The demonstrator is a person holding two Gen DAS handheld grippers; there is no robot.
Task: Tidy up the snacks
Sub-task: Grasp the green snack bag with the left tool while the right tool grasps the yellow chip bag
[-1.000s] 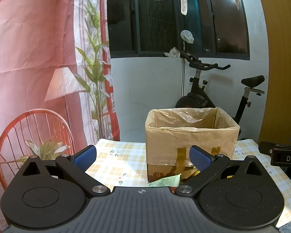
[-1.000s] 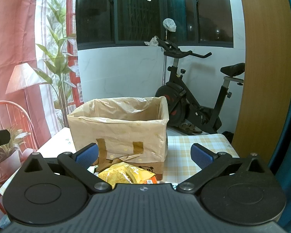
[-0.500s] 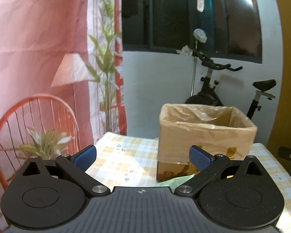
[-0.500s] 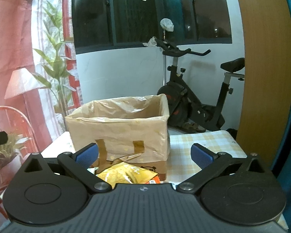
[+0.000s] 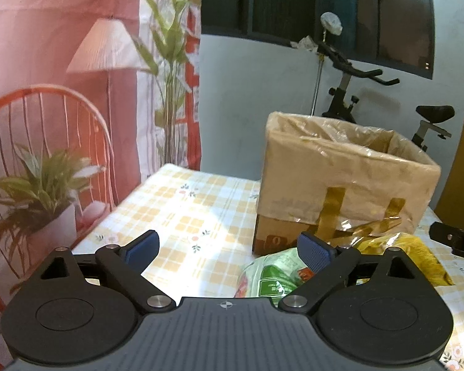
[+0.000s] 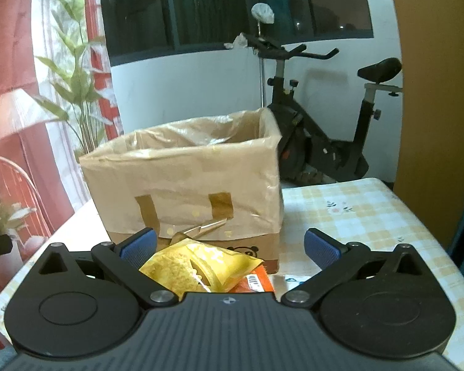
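Left gripper [image 5: 229,247] & right gripper [image 6: 230,245]: jaws spread wide, nothing held. Near, on checked table [image 5: 182,213]: green packet [image 5: 272,278], yellow bag [image 6: 198,266], orange packet [image 6: 253,283]. Just behind: lined cardboard box [image 6: 185,182]. Far: exercise bike [image 6: 318,142].

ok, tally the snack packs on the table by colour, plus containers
Yellow snack bag: 1
Green snack bag: 1
Orange packet: 1
Lined cardboard box: 1
Total: 4, counting only what shows; more may lie hidden behind each gripper body.
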